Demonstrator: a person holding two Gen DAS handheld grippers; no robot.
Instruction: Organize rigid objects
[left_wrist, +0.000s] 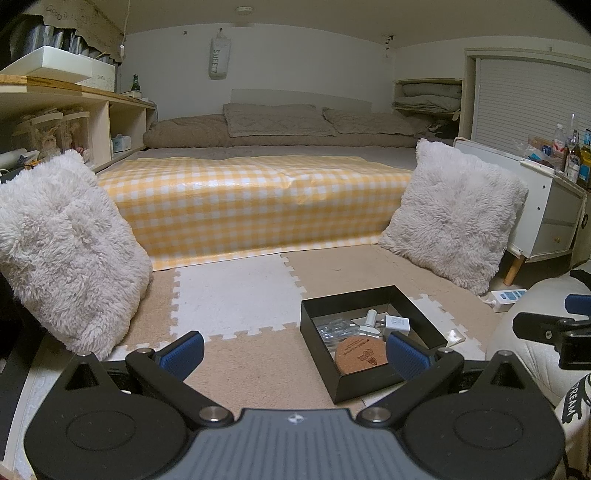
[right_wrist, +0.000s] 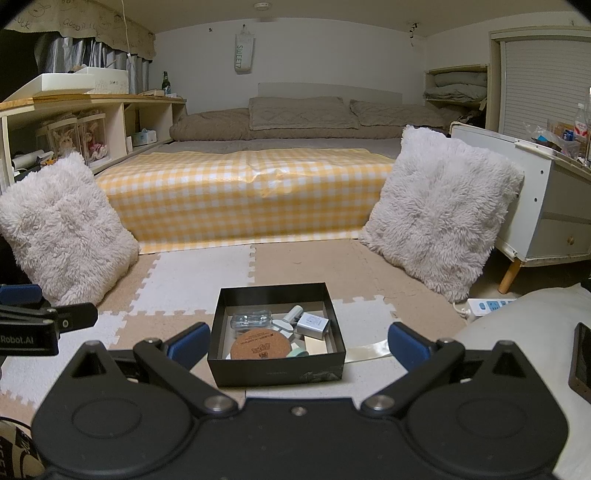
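The left gripper (left_wrist: 293, 352) is held with jaws wide apart, empty. The box (right_wrist: 277, 373) sits on the floor mat between both. The right gripper (right_wrist: 297, 345) is also spread, empty. The box could be knocked if reached for crookedly.

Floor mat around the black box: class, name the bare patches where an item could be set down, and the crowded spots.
Free: the floor mat between the black box and the checked bed cover, and left of the box toward the left cushion. Crowded: inside the box, with the cork coaster and charger; its right side has the power strip.
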